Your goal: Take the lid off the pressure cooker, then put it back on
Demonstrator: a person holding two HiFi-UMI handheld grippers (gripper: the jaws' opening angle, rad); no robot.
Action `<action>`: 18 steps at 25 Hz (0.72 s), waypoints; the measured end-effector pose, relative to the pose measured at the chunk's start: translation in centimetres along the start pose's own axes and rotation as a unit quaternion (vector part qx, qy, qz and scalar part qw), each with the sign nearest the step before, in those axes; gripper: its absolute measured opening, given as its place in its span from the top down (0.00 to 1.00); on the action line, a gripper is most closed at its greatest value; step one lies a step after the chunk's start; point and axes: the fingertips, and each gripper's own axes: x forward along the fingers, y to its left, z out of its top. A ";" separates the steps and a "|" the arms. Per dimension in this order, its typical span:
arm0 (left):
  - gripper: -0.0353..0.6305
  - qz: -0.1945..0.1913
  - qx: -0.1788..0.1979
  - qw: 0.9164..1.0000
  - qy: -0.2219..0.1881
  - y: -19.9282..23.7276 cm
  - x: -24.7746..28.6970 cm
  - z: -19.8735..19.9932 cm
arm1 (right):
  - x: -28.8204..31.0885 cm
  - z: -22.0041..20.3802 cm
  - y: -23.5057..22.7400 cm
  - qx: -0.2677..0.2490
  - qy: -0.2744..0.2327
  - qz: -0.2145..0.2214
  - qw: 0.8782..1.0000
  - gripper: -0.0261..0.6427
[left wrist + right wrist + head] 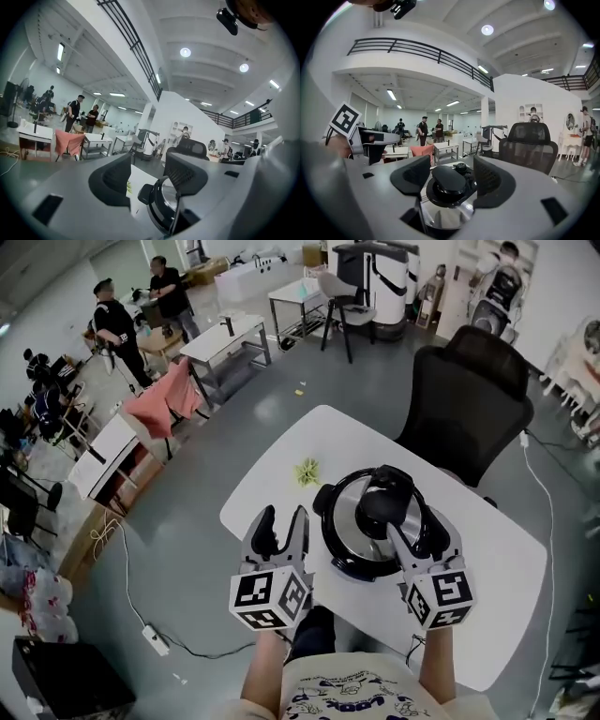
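One cooker, head view: the pressure cooker (375,526) stands mid-table (487,559) with one lid (349,512) seated on it and one black lid knob (380,505) on top.
Two grippers, head view: the right gripper (417,531) reaches over the near-right of the lid. The left gripper (283,519) sits just left of the pot, over the table edge.
Nearer hand: right.
Other items: one yellow-green scrap (307,471) on the far-left side of the pot; one office chair (469,399) past the table.
Left gripper view: jaws apart and empty; the pressure cooker (161,206) lies low and right of the gap.
Right gripper view: jaws apart, lid knob (449,178) centred between them. The pads seem just clear of it, but the margin is thin.
Handle axis: appears to run away along the right gripper's line, with one small valve (461,166) behind the knob.
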 end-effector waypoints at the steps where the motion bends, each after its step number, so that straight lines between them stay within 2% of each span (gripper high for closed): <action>1: 0.61 -0.008 -0.002 1.000 0.008 0.5 1.1 -0.1 | 0.8 0.0 0.0 0.000 0.004 -0.003 1.000 0.51; 9: 0.61 -0.060 -0.018 0.996 0.064 3.8 8.5 -1.6 | 6.1 -0.4 1.1 0.002 0.040 0.003 0.999 0.50; 18: 0.61 -0.101 -0.036 0.985 0.135 4.4 13.1 -5.7 | 8.2 -1.9 0.7 -0.025 0.098 0.040 0.994 0.49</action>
